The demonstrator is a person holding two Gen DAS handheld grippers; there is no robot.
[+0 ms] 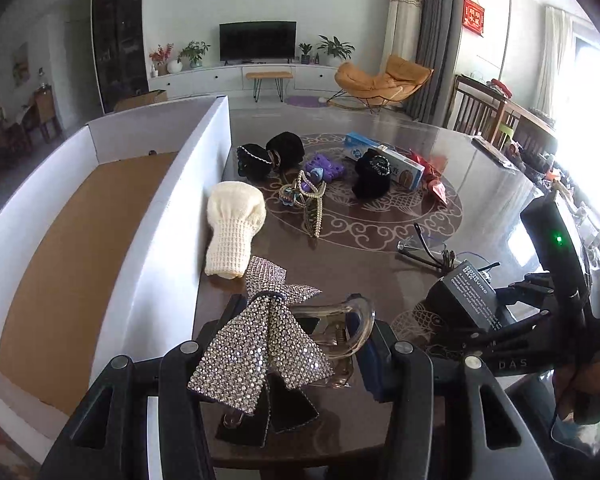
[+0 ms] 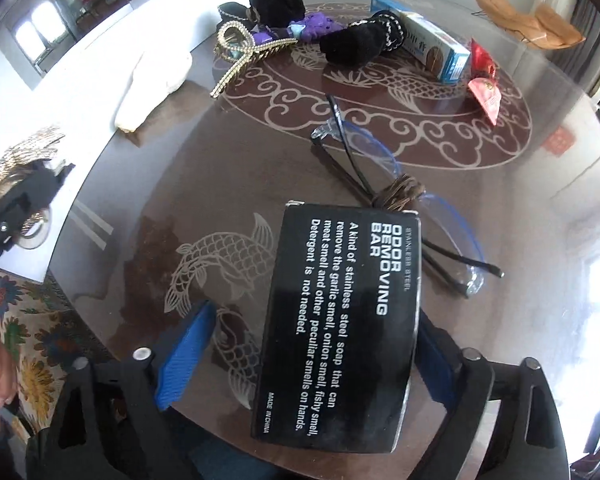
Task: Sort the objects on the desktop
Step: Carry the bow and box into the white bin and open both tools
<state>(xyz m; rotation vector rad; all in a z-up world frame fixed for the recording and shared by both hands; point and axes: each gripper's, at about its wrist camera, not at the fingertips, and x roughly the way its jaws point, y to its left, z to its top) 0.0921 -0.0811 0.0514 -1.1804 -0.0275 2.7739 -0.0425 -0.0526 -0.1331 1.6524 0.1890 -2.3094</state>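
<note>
My left gripper (image 1: 296,328) is shut on a rhinestone bow hair clip (image 1: 260,340) with a clear claw, held above the table beside the white box (image 1: 168,216). My right gripper (image 2: 312,344) stands open around a black odor removing bar box (image 2: 340,320); the left blue pad (image 2: 184,356) is apart from it, the right pad is hidden. The black box also shows in the left wrist view (image 1: 466,300). Folded glasses (image 2: 380,176) lie just beyond the black box.
On the round patterned table (image 2: 520,184) lie a cream knit sock (image 1: 234,228), a pearl hair claw (image 1: 308,204), black velvet scrunchies (image 1: 284,150), a purple clip (image 1: 326,166), a blue carton (image 1: 384,160) and a red packet (image 2: 484,84). The white box has a bare cardboard floor (image 1: 80,256).
</note>
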